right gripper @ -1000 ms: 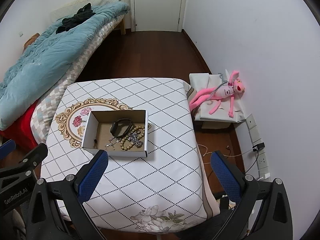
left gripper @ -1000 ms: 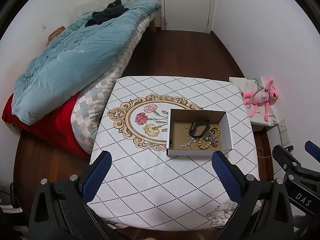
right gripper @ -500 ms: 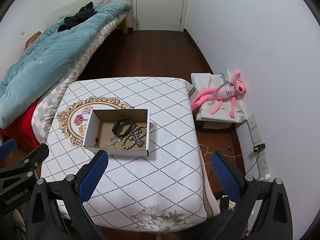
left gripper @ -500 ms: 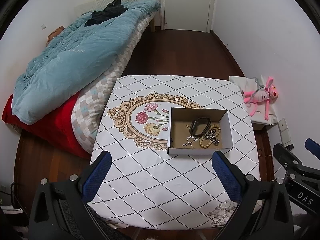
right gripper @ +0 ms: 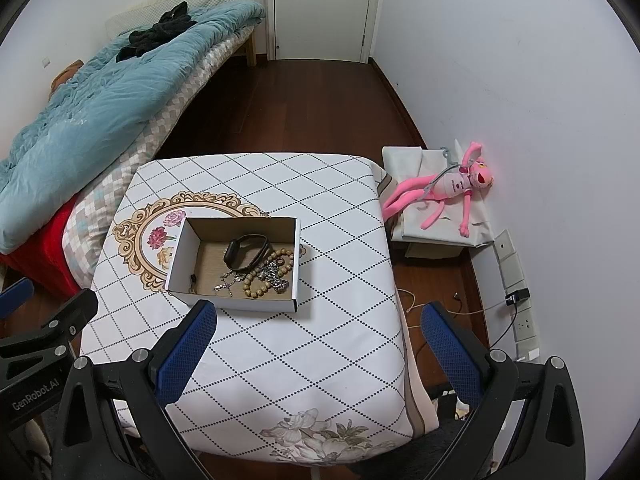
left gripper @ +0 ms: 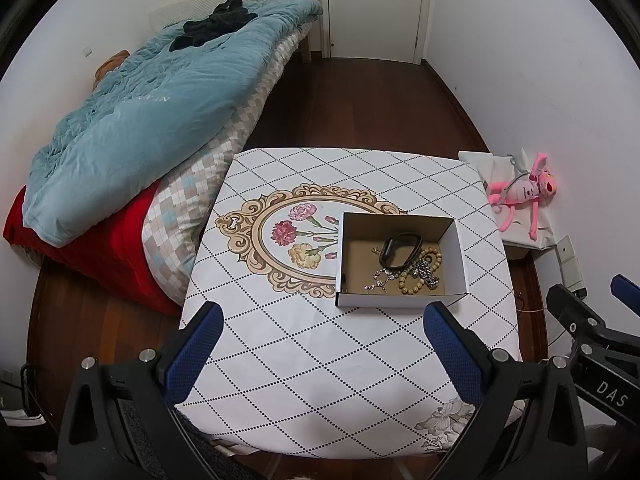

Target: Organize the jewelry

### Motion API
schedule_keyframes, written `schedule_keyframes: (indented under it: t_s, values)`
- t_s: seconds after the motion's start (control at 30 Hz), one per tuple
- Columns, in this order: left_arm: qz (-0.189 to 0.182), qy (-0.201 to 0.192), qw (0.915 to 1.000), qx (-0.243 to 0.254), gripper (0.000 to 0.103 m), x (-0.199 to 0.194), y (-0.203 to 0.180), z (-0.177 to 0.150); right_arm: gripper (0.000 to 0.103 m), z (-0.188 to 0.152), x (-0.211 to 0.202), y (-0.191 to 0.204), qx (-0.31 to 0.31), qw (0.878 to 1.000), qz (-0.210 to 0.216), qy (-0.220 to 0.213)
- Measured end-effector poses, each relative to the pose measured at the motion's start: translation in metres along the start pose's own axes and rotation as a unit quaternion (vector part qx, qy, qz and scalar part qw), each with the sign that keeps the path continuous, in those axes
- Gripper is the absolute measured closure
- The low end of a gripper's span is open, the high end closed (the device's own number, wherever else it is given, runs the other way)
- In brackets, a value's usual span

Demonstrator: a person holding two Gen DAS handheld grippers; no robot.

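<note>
left gripper (left gripper: 320, 344) wide, empty | right gripper (right gripper: 318, 344) wide, empty | both above table's (left gripper: 304, 380) near edge | cardboard box (left gripper: 400, 300) holds black wristband (left gripper: 400, 252), bead bracelet (left gripper: 412, 284), chains (left gripper: 428, 272)

— What do we see ahead of our right gripper (right gripper: 318, 350)?

— Its blue-padded fingers (right gripper: 186, 354) stand wide apart with nothing between them, high above the table (right gripper: 340, 320) with its diamond-patterned cloth. At our left edge we glimpse the left gripper (right gripper: 36, 332).

— And the jewelry?

— It lies in an open cardboard box (right gripper: 236, 264) on the cloth, partly over the printed floral medallion (right gripper: 144, 240). We make out a black wristband (right gripper: 246, 252), a wooden bead bracelet (right gripper: 266, 274) beside it, a silver chain (right gripper: 276, 276) tangled with the beads, and a thinner chain (right gripper: 228, 282) to the left.

— Around the table?

— A bed with a blue duvet (right gripper: 96, 120) on our left, a pink plush toy (right gripper: 448, 188) by the right wall, a white door (right gripper: 324, 8) beyond.
</note>
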State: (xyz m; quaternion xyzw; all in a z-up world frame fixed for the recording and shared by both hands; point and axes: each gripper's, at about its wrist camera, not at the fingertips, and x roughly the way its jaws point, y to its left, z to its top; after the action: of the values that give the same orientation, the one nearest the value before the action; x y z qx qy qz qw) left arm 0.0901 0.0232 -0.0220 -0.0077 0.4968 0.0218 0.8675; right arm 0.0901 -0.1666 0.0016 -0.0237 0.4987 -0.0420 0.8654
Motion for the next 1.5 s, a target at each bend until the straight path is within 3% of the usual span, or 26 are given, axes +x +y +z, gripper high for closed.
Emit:
schedule_keyframes:
  t_s: [1.5]
  values:
    - [0.004,-0.001,1.0,0.001,0.001,-0.0002,-0.001,-0.0015,0.0,-0.003,0.0005,-0.0018,-0.003,1.0,-0.002,0.002]
